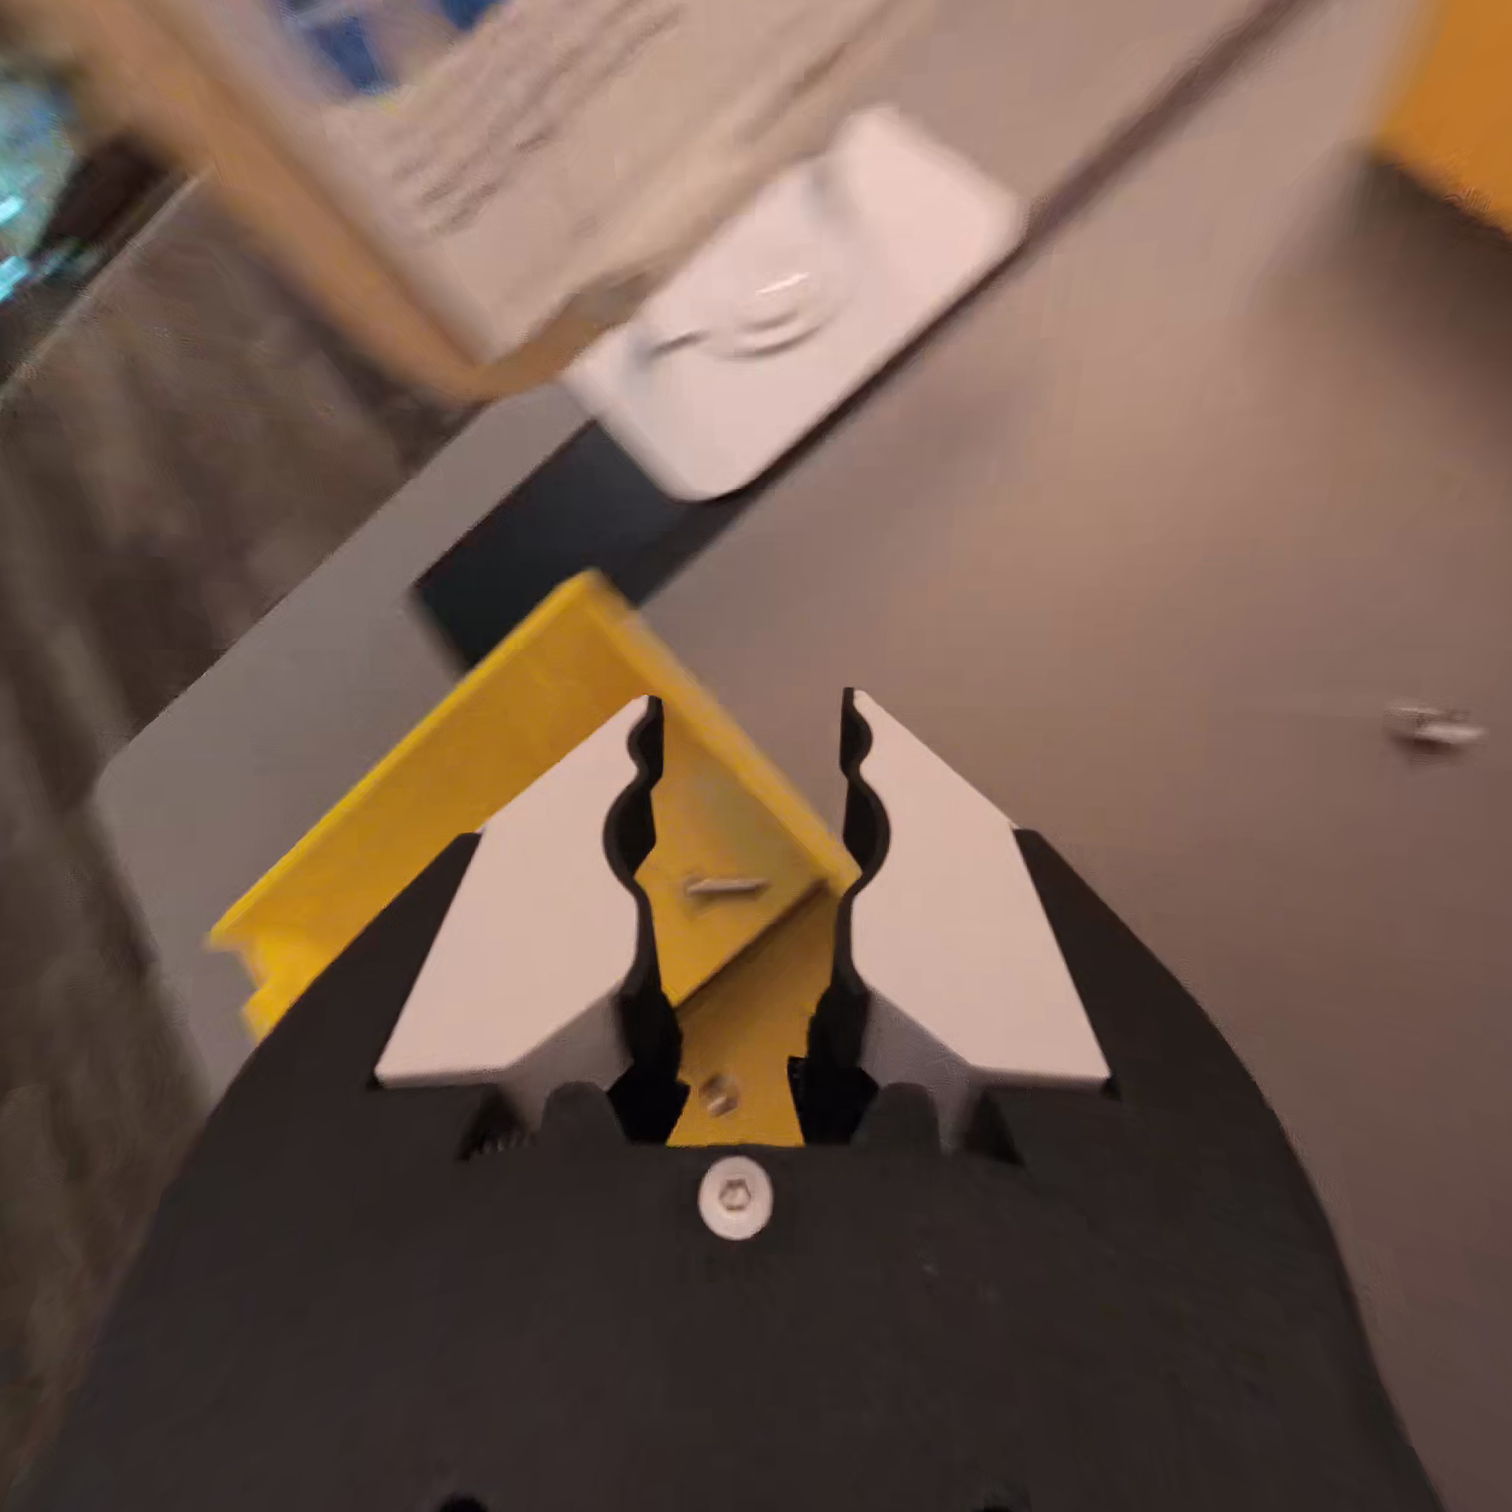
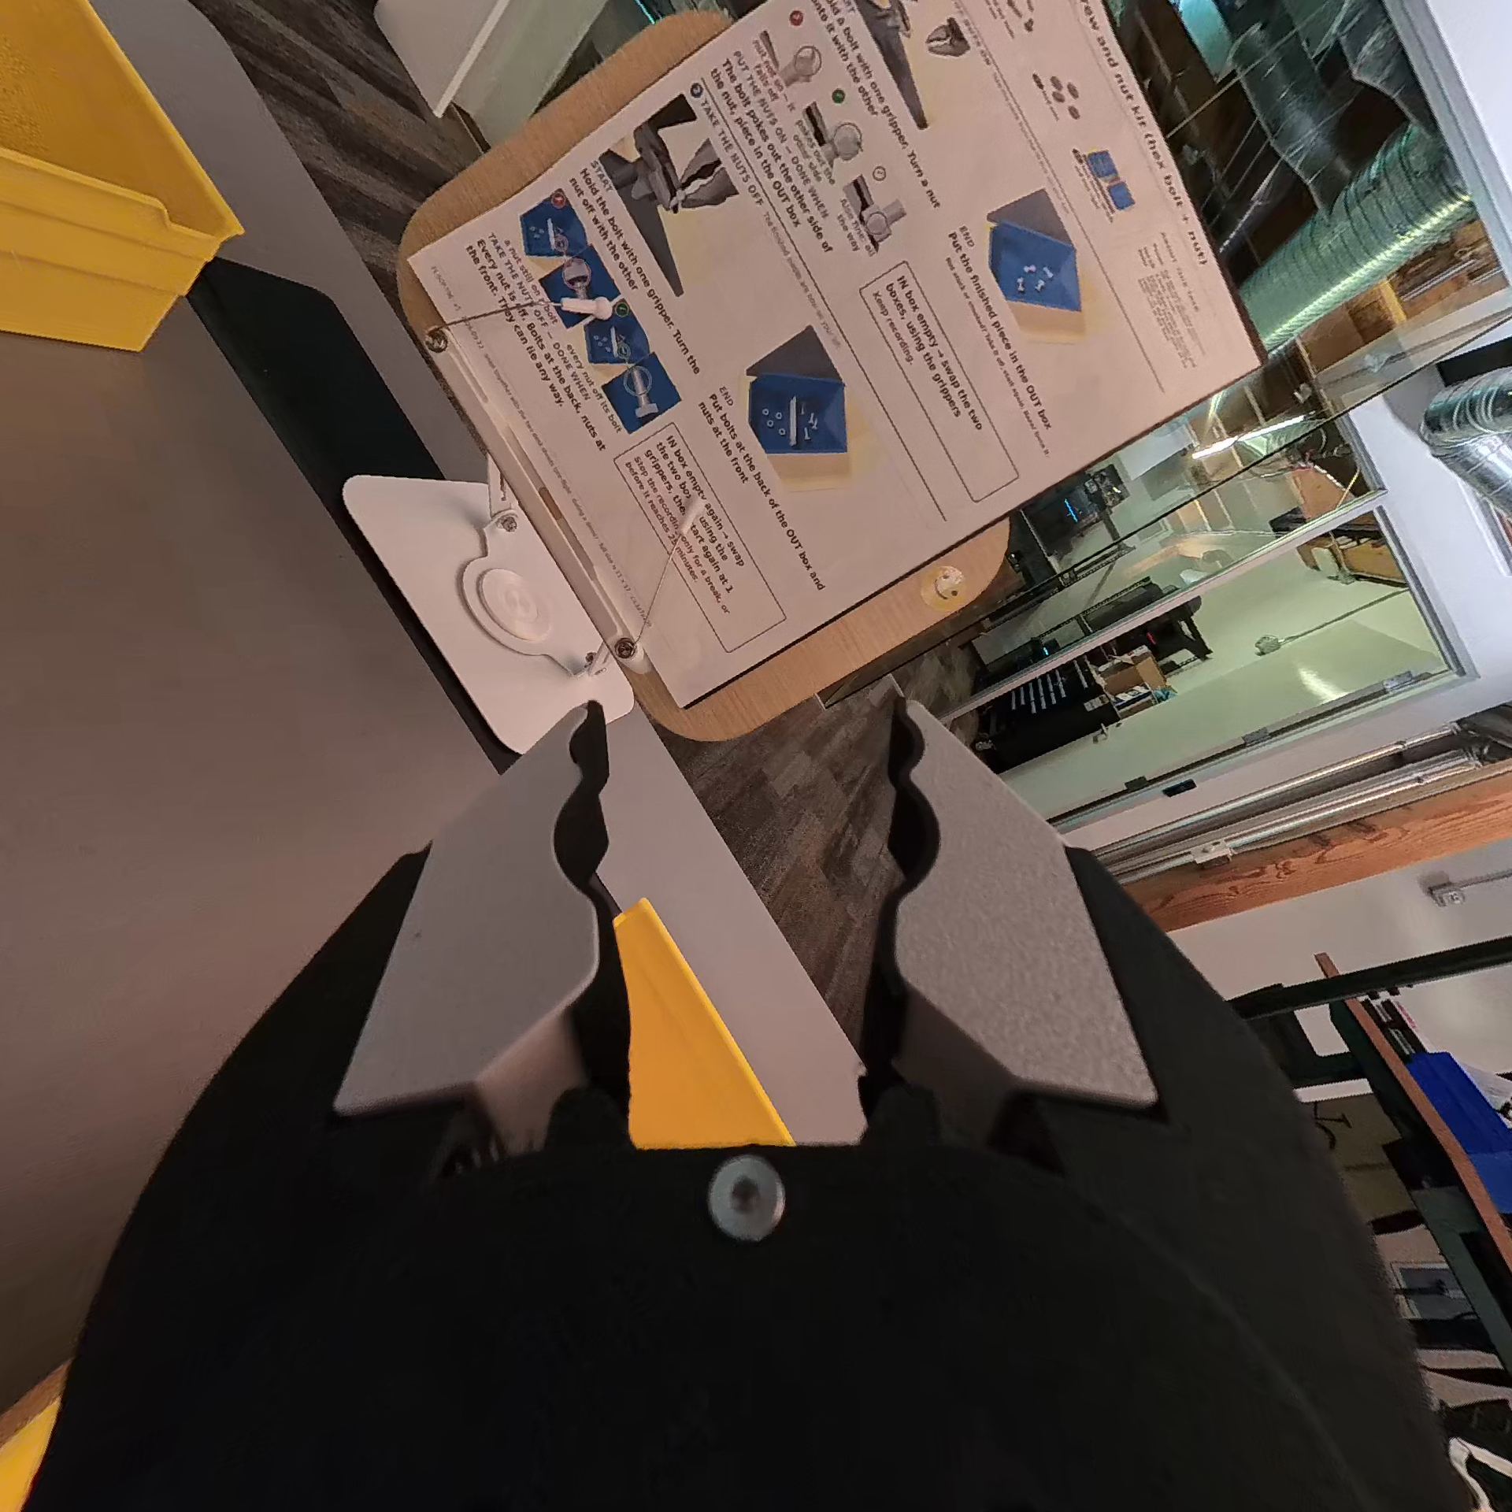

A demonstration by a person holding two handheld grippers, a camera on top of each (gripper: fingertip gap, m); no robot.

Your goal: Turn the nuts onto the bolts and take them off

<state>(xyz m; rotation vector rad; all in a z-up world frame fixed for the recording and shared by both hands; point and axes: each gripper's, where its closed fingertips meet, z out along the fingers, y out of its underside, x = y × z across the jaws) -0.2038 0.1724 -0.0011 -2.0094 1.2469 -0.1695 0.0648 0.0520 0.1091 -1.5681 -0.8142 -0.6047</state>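
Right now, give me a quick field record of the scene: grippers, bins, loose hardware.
left hand-held gripper: open, empty, above the yellow plastic bin
right hand-held gripper: open, empty
bin contents: a small metal bolt lying inside; a second small metal piece nearer the camera, too blurred to identify
loose hardware: small metal part on the grey tabletop, outside the bin
second yellow bin: at the table's far corner
instruction sheet: on a white stand
image quality: left wrist view motion-blurred

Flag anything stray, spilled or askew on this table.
One small metal piece, too blurred to tell bolt from nut, lies alone on the grey table, well right of the yellow box where a bolt lies. Nothing else stands out.
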